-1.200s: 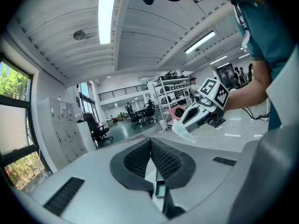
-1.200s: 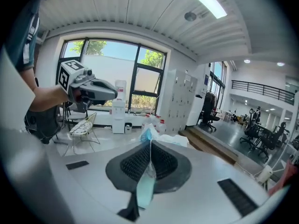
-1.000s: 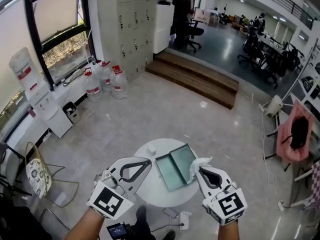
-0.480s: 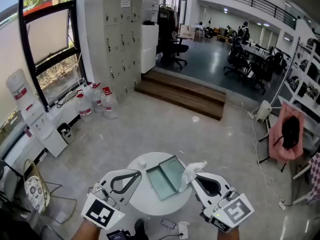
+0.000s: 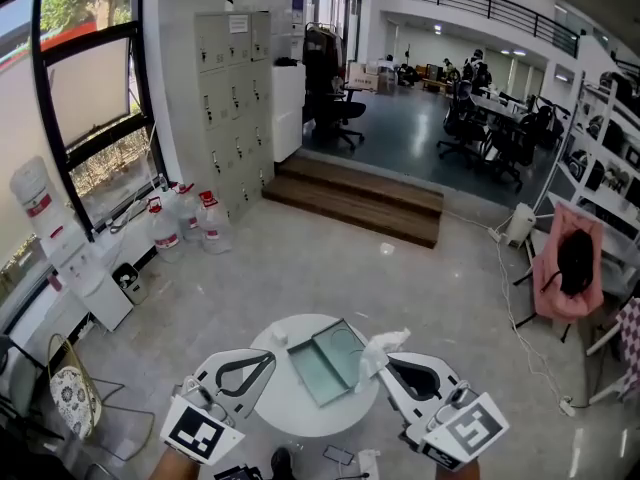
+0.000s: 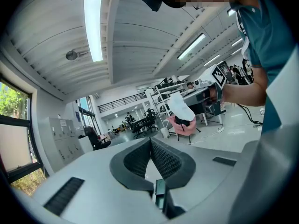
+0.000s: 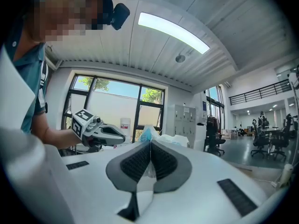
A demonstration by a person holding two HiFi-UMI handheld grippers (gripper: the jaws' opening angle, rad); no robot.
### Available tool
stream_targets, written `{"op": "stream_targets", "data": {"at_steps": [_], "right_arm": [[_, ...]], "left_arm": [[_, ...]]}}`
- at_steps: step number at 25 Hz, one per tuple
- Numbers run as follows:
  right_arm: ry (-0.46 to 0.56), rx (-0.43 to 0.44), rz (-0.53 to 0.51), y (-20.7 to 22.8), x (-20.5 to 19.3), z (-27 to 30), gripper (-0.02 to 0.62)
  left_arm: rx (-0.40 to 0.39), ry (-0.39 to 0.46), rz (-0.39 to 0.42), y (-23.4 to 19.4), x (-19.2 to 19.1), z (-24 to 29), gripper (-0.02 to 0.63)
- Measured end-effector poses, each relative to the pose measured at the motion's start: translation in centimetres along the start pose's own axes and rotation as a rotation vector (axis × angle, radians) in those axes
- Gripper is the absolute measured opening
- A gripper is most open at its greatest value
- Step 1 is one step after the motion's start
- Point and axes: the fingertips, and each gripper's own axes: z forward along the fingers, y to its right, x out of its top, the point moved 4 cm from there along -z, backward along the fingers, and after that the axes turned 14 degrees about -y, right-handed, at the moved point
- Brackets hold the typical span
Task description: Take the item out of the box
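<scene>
Now | round white tbl (image 5: 300,413) | open green box (image 5: 325,363) lies on tbl, btw both grippers | L gripper (image 5: 268,356): jaws pressed together, nothing btw them, over tbl's left side | R gripper (image 5: 383,366): jaws pinch crumpled white item (image 5: 382,348), held in air outside box, by its right edge.

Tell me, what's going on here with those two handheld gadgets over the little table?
A person holds a two-jaw gripper in each hand above a small round white table. The right gripper is shut on a crumpled white, plastic-looking item, held up out of the open shallow green box that lies on the table. The left gripper is shut with nothing in it, raised to the box's left.
</scene>
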Motion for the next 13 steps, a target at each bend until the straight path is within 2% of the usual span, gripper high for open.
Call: {"op": "stream_targets", "data": {"at_steps": [8,13], "right_arm": [[-0.045,0.005,0.005,0.2,-1.3,1.1,0.04],[-0.027,0.003,0.0,0.6,-0.7,2.2,0.04]], "left_arm": [[-0.001,-0.012,-0.006,-0.2,-1.0,0.3,0.02],[0.0,-0.02,-0.009,-1.2,-1.1,0.1,0.02]]}}
